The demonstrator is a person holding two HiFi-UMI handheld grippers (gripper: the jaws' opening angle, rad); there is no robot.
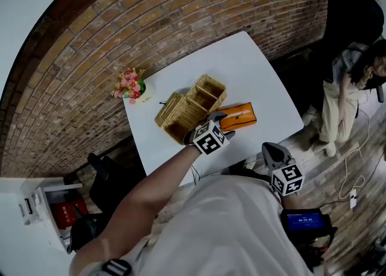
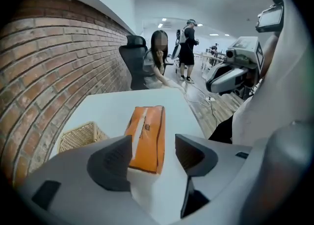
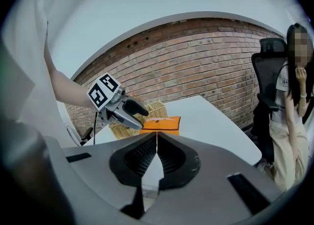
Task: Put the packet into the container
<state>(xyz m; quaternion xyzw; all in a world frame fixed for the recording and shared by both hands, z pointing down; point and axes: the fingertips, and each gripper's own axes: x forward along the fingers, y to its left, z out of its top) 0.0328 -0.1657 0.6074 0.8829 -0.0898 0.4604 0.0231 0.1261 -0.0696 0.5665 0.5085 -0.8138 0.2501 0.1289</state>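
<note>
An orange packet (image 1: 237,117) lies flat on the white table (image 1: 241,70), just right of a woven basket container (image 1: 190,107) with divided compartments. My left gripper (image 1: 218,116) hovers over the packet's near end, between basket and packet. In the left gripper view its jaws stand open (image 2: 153,155), the packet (image 2: 146,138) lying ahead between them, untouched, and the basket (image 2: 81,136) off to the left. My right gripper (image 1: 269,150) hangs off the table's front edge; its jaws (image 3: 157,155) are shut with nothing in them. The right gripper view shows the left gripper (image 3: 132,113) above the packet (image 3: 161,125).
A small pot of pink flowers (image 1: 129,85) stands at the table's far left corner. A seated person (image 1: 347,82) and a black office chair are at the right. Another dark chair (image 1: 108,184) stands left of the table. Cables lie on the wooden floor (image 1: 353,172).
</note>
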